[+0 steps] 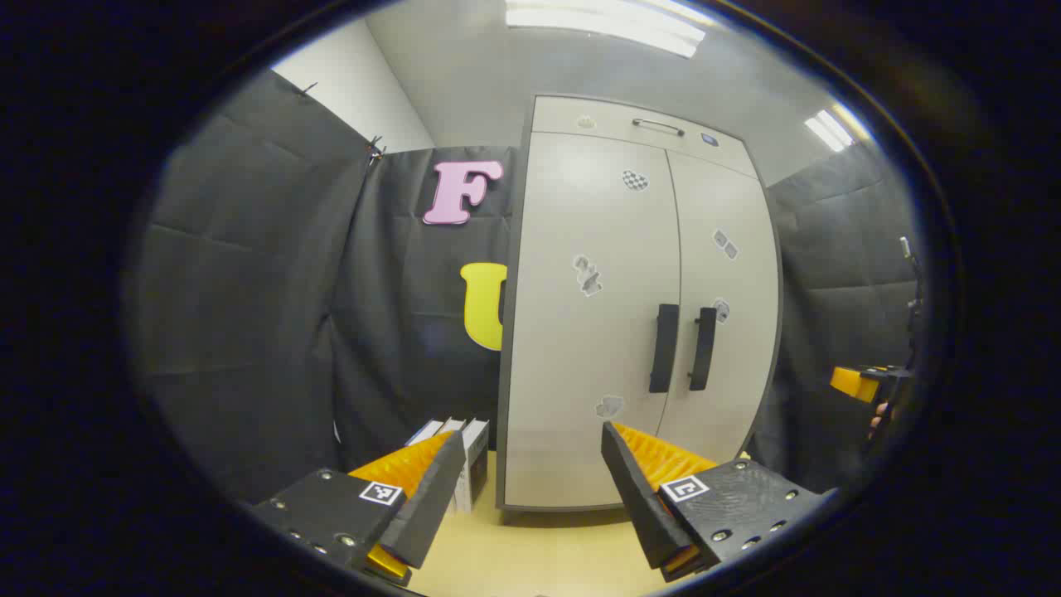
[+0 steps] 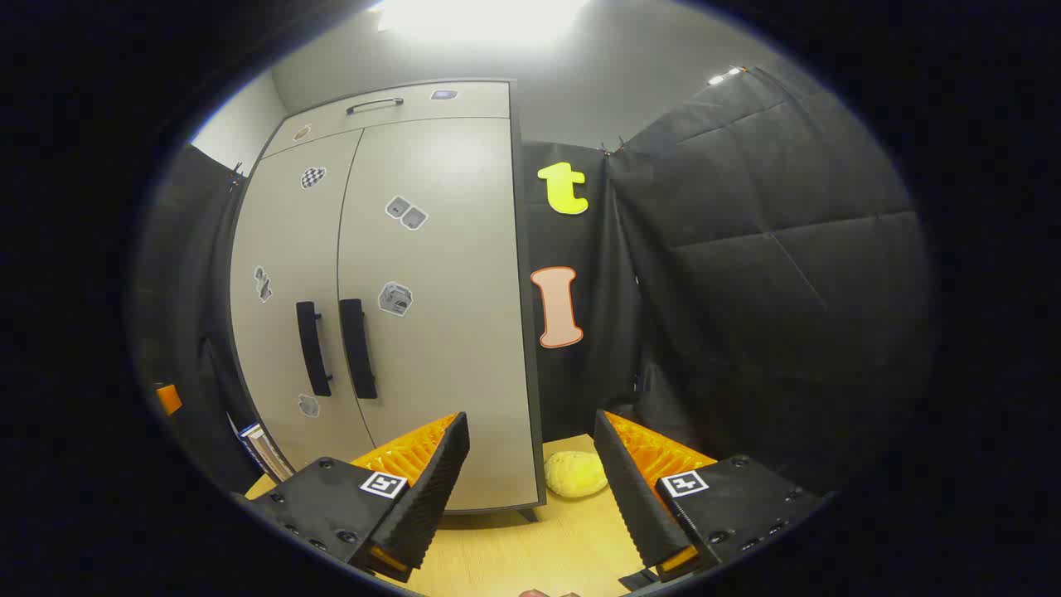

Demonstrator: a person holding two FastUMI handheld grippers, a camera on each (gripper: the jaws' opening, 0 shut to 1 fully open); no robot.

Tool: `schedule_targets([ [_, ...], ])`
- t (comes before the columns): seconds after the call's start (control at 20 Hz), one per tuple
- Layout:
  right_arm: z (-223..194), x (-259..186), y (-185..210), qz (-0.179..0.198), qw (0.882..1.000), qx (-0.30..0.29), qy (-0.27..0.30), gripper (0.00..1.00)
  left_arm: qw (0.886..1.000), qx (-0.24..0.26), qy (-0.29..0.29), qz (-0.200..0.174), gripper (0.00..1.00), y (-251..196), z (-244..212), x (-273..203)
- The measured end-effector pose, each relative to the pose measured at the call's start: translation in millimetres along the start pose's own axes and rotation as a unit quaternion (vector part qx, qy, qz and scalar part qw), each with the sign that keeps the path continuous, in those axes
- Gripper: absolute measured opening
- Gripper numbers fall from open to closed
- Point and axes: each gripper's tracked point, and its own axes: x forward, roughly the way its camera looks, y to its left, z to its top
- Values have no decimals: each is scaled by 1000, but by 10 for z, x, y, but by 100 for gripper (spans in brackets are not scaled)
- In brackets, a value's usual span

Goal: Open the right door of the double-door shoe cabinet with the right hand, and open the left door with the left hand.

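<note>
Both grippers, left (image 1: 530,489) and right (image 2: 530,489), are hovering with fingers spread, gripping nothing, well apart from the cabinet (image 1: 638,307), which is standing at twelve o'clock with both doors shut, handles (image 1: 663,348) untouched.

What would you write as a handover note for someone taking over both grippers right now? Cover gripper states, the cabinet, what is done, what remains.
Left gripper: open, holding nothing, facing the shoe cabinet.
Right gripper: open, holding nothing, apart from the cabinet.
Both doors are shut; left door handle and right door handle stand side by side at the centre seam.
Done: nothing.
Left: right gripper pulls the right door open, left gripper pulls the left door open.
</note>
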Motion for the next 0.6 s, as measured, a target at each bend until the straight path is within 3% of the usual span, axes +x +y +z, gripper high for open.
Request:
schedule_targets([
  [0.6,101,60,430,57,998,-10,13,92,999,-24,30,7,96,99,-291,-153],
])
